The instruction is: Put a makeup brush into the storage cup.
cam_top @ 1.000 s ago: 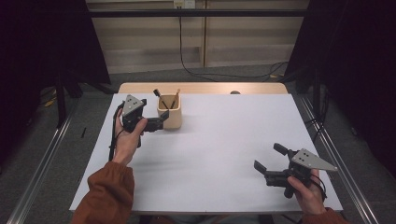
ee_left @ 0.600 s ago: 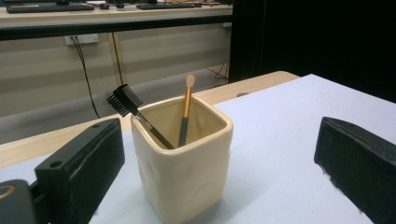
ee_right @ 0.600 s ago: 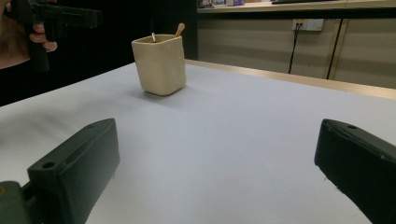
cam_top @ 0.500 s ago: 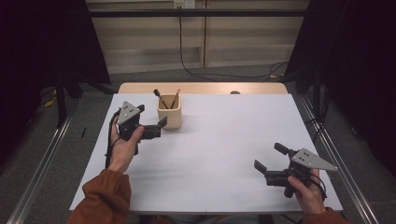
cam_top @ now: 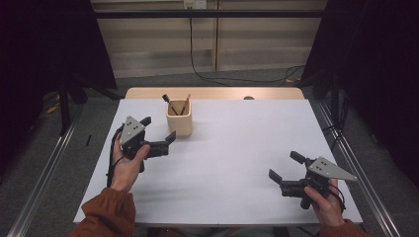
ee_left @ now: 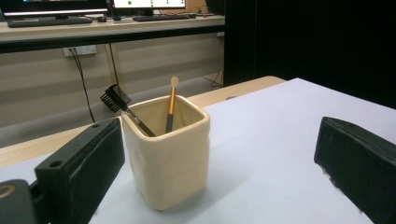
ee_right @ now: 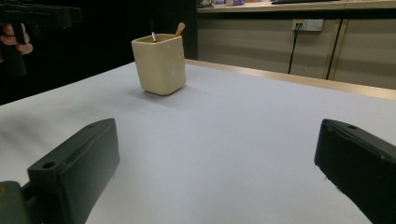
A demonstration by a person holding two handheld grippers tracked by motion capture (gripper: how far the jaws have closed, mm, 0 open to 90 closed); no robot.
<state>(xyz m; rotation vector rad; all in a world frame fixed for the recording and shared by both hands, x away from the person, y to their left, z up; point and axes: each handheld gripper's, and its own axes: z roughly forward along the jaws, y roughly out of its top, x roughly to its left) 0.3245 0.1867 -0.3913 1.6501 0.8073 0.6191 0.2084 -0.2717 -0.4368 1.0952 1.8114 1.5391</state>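
Cream cup [cam_top: 179, 124] upright near the far left of the counter [cam_top: 237, 163], holding a comb-headed brush [ee_left: 122, 106] and a gold-handled brush [ee_left: 171, 103], both leaning, handles down. My left gripper [cam_top: 157, 133] is by far the nearer: its jaws stand open, the cup just ahead and toward the left jaw in the left gripper view, not touching. My right gripper [cam_top: 285, 167], jaws open and holding nothing, sits well apart at the near right.
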